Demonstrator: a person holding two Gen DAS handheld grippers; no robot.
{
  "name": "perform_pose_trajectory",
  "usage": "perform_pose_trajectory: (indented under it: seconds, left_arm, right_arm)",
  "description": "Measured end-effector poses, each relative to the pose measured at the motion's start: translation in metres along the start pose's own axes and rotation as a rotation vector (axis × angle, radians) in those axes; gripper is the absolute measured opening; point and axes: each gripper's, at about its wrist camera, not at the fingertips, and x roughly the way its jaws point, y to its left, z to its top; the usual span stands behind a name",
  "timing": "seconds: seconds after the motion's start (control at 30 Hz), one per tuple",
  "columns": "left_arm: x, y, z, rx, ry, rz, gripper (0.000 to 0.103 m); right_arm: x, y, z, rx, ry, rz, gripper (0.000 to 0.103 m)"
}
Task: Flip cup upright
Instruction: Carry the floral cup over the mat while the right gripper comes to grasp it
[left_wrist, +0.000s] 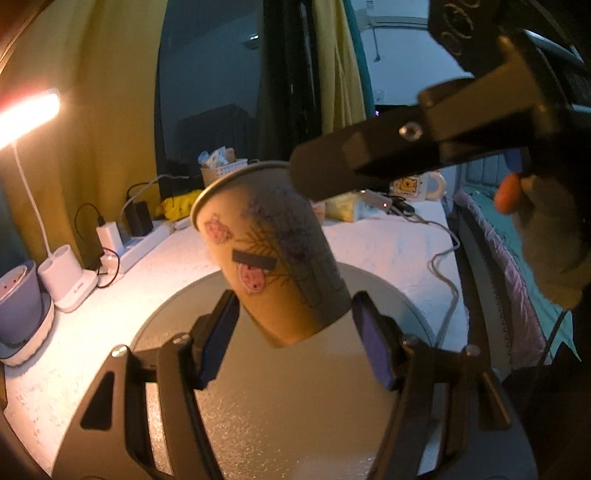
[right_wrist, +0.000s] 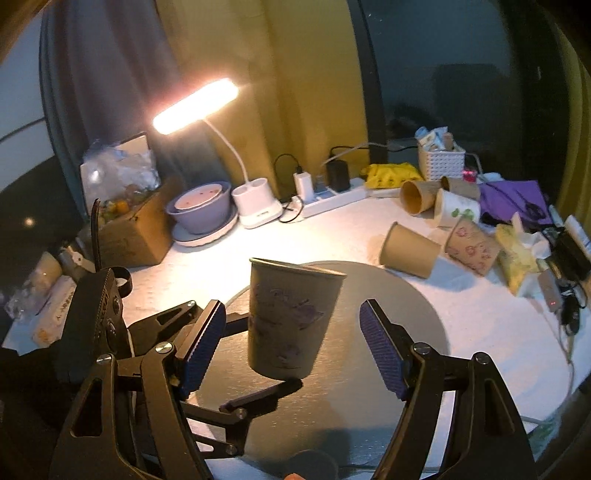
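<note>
A brown paper cup (left_wrist: 273, 254) with pink stickers and a purple print stands mouth up, tilted, on the round grey mat (left_wrist: 280, 406). It also shows in the right wrist view (right_wrist: 288, 317) on the mat (right_wrist: 399, 302). My left gripper (left_wrist: 295, 332) is open, its blue pads on either side of the cup's base without touching. My right gripper (right_wrist: 295, 343) is open too, its pads apart from the cup's sides. The right gripper's black finger (left_wrist: 369, 162) crosses above the cup's rim in the left wrist view.
Several paper cups (right_wrist: 410, 251) lie on their sides at the back right. A lit desk lamp (right_wrist: 255, 206), a purple bowl (right_wrist: 201, 210), a power strip (right_wrist: 328, 199), a white basket (right_wrist: 441, 162), a cardboard box (right_wrist: 133, 229) and cables (left_wrist: 443, 258) ring the white table.
</note>
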Motion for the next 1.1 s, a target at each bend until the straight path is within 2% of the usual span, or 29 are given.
perform_pose_trajectory:
  seconds: [0.1, 0.3, 0.8, 0.9, 1.1]
  left_arm:
    - [-0.006, -0.01, -0.001, 0.035, -0.026, 0.006, 0.065]
    - [-0.017, -0.028, -0.001, 0.128, -0.081, 0.041, 0.065]
    - [-0.028, -0.045, -0.002, 0.201, -0.133, 0.07, 0.065]
    - [-0.029, -0.045, -0.002, 0.203, -0.136, 0.073, 0.065]
    - [-0.027, -0.043, -0.001, 0.195, -0.125, 0.079, 0.066]
  right_arm:
    - [0.005, -0.002, -0.001, 0.021, 0.011, 0.037, 0.08]
    - [0.012, -0.002, -0.002, 0.026, 0.026, 0.044, 0.08]
    - [0.021, -0.01, -0.004, 0.046, 0.046, 0.046, 0.08]
    - [0.023, -0.012, -0.005, 0.047, 0.05, 0.038, 0.075]
    - [0.024, -0.011, -0.004, 0.041, 0.041, 0.028, 0.074]
